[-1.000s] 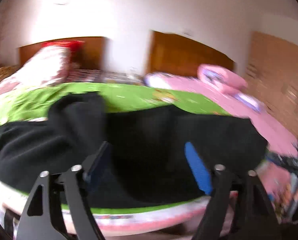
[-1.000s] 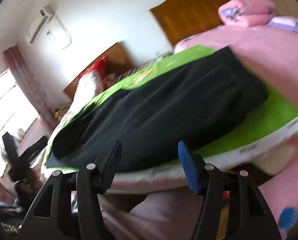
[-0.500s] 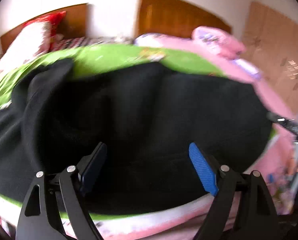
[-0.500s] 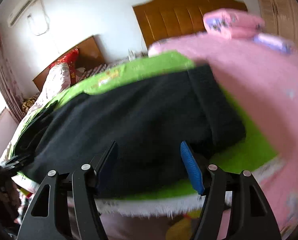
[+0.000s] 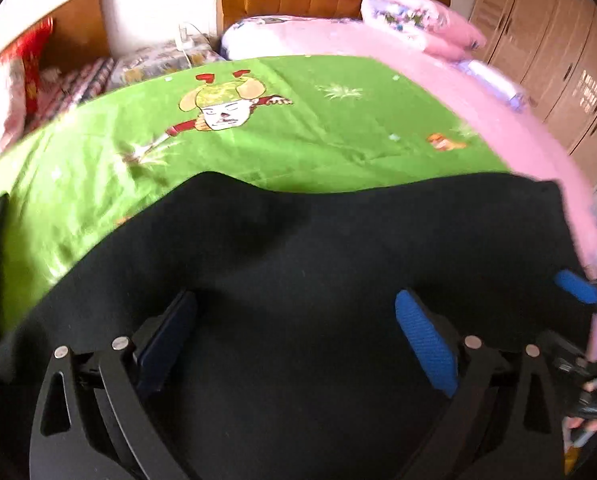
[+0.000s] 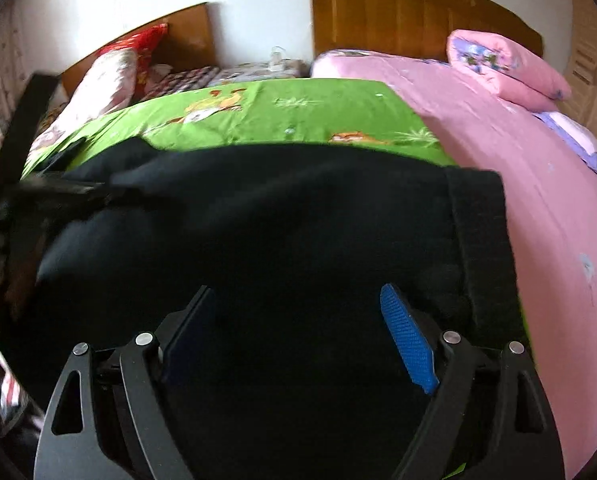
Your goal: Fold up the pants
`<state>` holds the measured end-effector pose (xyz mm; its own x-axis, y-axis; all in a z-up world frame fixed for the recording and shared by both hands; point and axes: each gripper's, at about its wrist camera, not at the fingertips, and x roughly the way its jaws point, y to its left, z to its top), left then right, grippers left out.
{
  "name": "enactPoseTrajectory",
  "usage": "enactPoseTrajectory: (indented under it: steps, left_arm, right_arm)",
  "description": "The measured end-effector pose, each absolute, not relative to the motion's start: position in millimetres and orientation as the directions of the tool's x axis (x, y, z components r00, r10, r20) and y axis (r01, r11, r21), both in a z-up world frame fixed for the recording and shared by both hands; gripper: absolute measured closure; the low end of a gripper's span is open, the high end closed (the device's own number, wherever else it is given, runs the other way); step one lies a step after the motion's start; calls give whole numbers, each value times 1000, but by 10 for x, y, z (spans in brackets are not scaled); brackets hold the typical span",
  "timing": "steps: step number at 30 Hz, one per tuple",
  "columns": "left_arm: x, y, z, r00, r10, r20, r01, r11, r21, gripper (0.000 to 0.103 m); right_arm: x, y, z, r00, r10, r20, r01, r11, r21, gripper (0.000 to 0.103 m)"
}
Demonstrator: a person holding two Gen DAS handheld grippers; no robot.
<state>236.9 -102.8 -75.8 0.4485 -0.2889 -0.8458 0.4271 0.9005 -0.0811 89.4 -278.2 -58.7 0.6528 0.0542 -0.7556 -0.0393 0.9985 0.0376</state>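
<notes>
Black pants (image 5: 318, 264) lie spread on a green cartoon-print sheet (image 5: 298, 136). In the left wrist view my left gripper (image 5: 294, 320) hovers low over the dark cloth, its jaws opening wide with only flat fabric under the gap. The right wrist view shows the pants (image 6: 278, 232) with the waistband (image 6: 478, 240) running along their right side. My right gripper (image 6: 298, 320) hangs over the cloth just left of that band, jaws opening, pads clear of the fabric. The right gripper's blue pad (image 5: 576, 286) and a gloved hand (image 5: 590, 396) show at the left view's right edge.
A pink bedspread (image 6: 538, 184) adjoins the green sheet on the right, with a folded pink quilt (image 6: 506, 64) at its head. Wooden headboards (image 6: 410, 16) and red and floral pillows (image 6: 110, 72) stand at the back. Wardrobe doors (image 5: 558, 60) line the right wall.
Both grippers have come in closer over the pants and tipped further downward, so black cloth now fills the lower views. Both pairs of jaws stand wider than before.
</notes>
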Motion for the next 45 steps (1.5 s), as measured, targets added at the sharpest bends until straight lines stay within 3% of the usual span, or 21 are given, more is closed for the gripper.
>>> enactPoseTrajectory:
  steps: [5, 8, 10, 12, 13, 16, 20, 23, 29, 31, 32, 36, 40, 45]
  left_arm:
    - [2315, -993, -636, 493, -251, -833, 387, 921, -47, 3]
    - [1922, -630, -194, 607, -319, -728, 379, 921, -88, 2]
    - [1526, -74, 115, 691, -380, -615, 362, 918, -160, 2]
    - [1287, 503, 263, 734, -380, -563, 329, 924, -195, 2]
    - [1223, 755, 303, 752, -358, -553, 299, 934, -198, 2]
    - [1058, 1949, 296, 807, -138, -575, 40, 983, -180, 2]
    - [628, 3349, 167, 789, 70, -610, -291, 917, -272, 2]
    - [246, 3934, 10, 768, 134, -626, -424, 839, -341, 2]
    - [-212, 4354, -439, 753, 140, -643, -527, 713, -462, 3]
    - [-245, 4374, -530, 759, 118, -641, -520, 702, -487, 19]
    - [-236, 4383, -569, 764, 95, -639, -507, 700, -503, 21]
    - [-196, 4439, -680, 751, 87, -654, -523, 682, -510, 21]
    - [-116, 4589, -839, 744, 72, -664, -535, 660, -527, 21]
    - [-16, 4688, -953, 754, 39, -656, -513, 659, -550, 21]
  right_arm:
    - [785, -2690, -369, 698, 7, -716, 17, 999, 27, 22]
    - [629, -2572, -134, 759, 43, -650, -12, 999, 52, 21]
    - [545, -2440, 22, 788, 78, -611, -53, 997, 60, 19]
    - [500, -2260, 108, 796, 117, -594, -106, 993, 53, 19]
    - [489, -2175, 134, 798, 135, -587, -130, 990, 51, 19]
    - [534, -1755, 265, 784, 307, -539, -303, 948, 99, 19]
    - [857, -799, 485, 675, 527, -517, -575, 814, 80, 19]
    - [1196, 169, 556, 518, 645, -562, -782, 623, -7, 19]
    - [1900, 2163, 404, 237, 618, -750, -949, 312, -42, 19]
    - [2058, 2703, 276, 191, 586, -787, -966, 256, -43, 31]
    - [2143, 2984, 181, 164, 564, -810, -971, 236, -33, 34]
    - [2276, 3682, -172, 129, 476, -870, -975, 221, -23, 37]
    - [2250, 4013, -414, 42, 474, -880, -983, 178, 49, 47]
    - [2170, 4131, -653, 64, 431, -900, -988, 155, 4, 51]
